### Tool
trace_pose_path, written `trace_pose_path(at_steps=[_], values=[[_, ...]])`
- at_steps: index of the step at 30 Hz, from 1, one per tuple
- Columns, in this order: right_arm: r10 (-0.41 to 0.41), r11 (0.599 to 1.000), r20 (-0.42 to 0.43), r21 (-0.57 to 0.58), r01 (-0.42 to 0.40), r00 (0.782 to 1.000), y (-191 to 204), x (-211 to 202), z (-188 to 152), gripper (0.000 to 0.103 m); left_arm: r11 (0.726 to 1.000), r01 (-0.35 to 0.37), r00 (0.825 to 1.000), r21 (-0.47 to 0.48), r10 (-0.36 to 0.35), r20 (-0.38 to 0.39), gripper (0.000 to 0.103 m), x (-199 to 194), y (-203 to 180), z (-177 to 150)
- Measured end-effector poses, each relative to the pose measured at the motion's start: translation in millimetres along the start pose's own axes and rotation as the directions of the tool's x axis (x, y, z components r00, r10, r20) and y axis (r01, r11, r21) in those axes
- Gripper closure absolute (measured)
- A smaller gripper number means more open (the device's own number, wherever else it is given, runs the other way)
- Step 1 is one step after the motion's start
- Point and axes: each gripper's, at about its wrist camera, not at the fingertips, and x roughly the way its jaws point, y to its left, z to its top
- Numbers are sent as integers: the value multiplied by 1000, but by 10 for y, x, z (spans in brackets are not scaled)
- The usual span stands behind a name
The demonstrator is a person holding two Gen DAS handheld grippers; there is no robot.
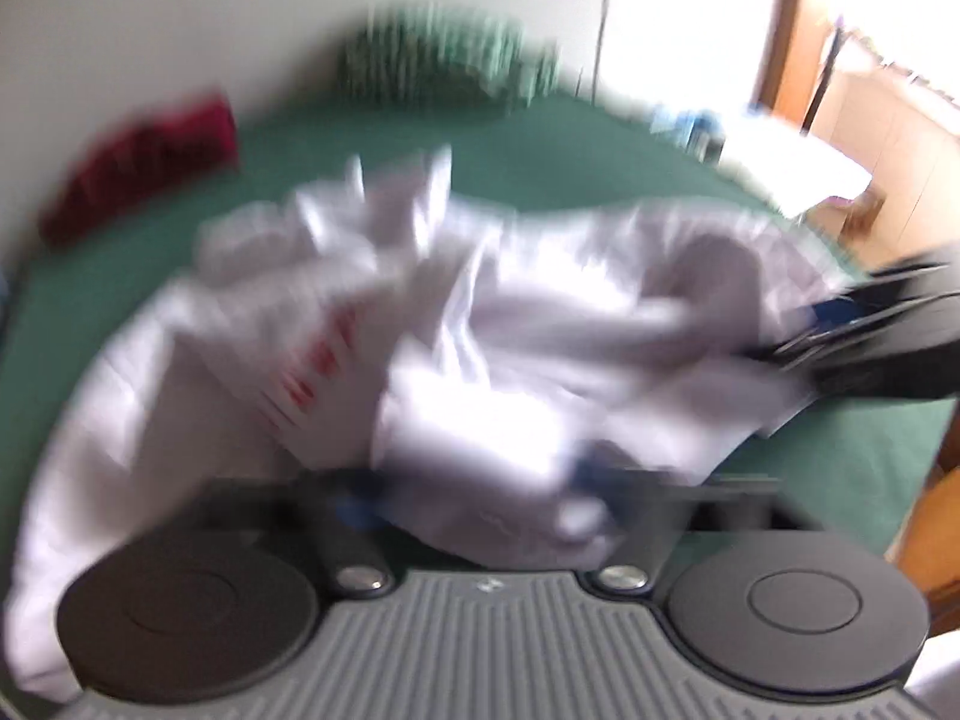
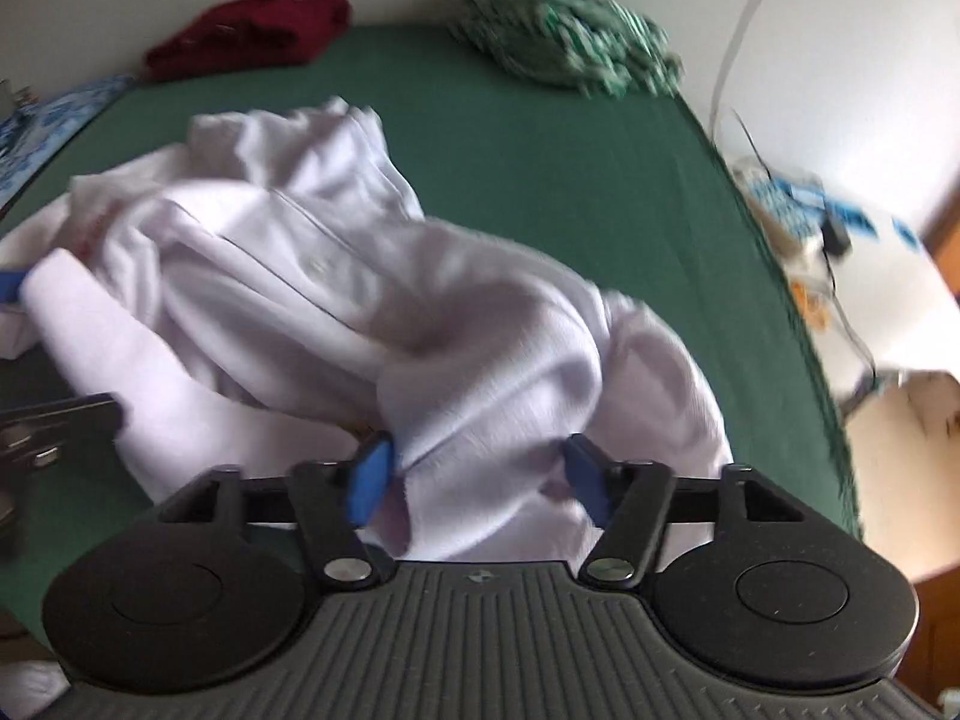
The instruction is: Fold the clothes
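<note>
Though badly blurred on L side, caught mid-task w/ white shirt crumpled on green counter.

Nearest in R wrist view: R claw clenched on a bunched fold of shirt hem, blue pads pressed into fabric from both sides. L claw buried under shirt cloth, pads mostly hidden & smeared, so grip impossible to tell. Past both claws: rest of shirt heaped in loose folds mid-counter, button placket facing up, red print on one part. Farther back, near wall: maroon garment at far L edge, green-patterned garment at far R, both well apart from shirt.
</note>
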Motion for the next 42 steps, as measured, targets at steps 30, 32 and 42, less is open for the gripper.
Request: trace_pose_path(at_steps=[30,32,42], values=[[70,998,-173,6,-70,982,-363,-31,-210,53,991,-27,991,-128,10,-134,82,-615,308,-1009],[128,992,-158,23,-126,979,-338,-72,-151,93,991,-28,993,-128,13,-119,90,-624,303,-935],[391,815,312,321,-483,866,-728,-956,303,93,973,-107,944,-204,164,288,91,-1838,722,-204]])
